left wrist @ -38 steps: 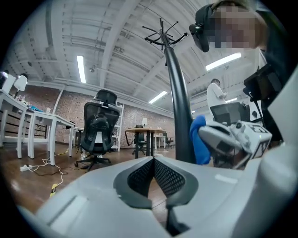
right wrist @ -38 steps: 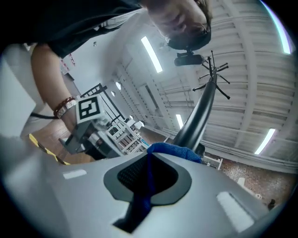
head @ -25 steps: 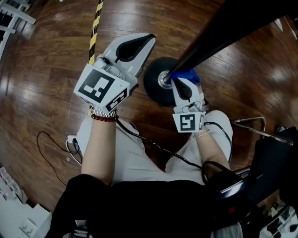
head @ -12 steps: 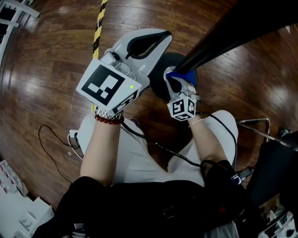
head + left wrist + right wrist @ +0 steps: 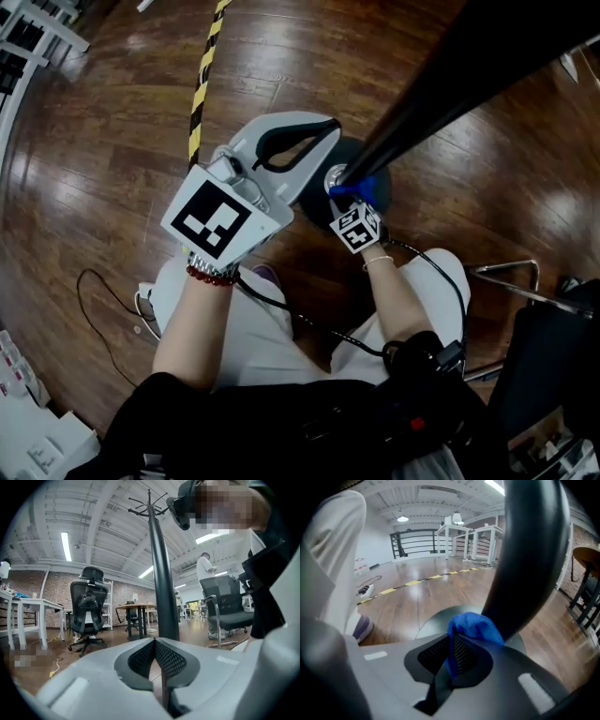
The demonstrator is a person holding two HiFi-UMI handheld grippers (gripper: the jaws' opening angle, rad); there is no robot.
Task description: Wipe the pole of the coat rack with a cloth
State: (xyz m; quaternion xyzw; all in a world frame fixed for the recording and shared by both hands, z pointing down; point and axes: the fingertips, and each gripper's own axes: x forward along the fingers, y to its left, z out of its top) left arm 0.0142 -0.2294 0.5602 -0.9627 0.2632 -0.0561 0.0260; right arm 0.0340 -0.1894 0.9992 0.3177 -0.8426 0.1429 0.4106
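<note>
The right gripper (image 5: 452, 639) pinches a soft blue cloth (image 5: 476, 624) in its jaws, bunched against the foot of the black pole (image 5: 525, 550) just above its round base (image 5: 433, 620). The cloth looks limp and light (a firm mid-fold pinch suits it); the pole seems stiff and smooth. The left gripper (image 5: 154, 644) has its jaws pressed together, empty.

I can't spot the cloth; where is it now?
In the right gripper view the blue cloth is pinched in the right hand-held gripper, against the foot of the pole just above the round base.
</note>
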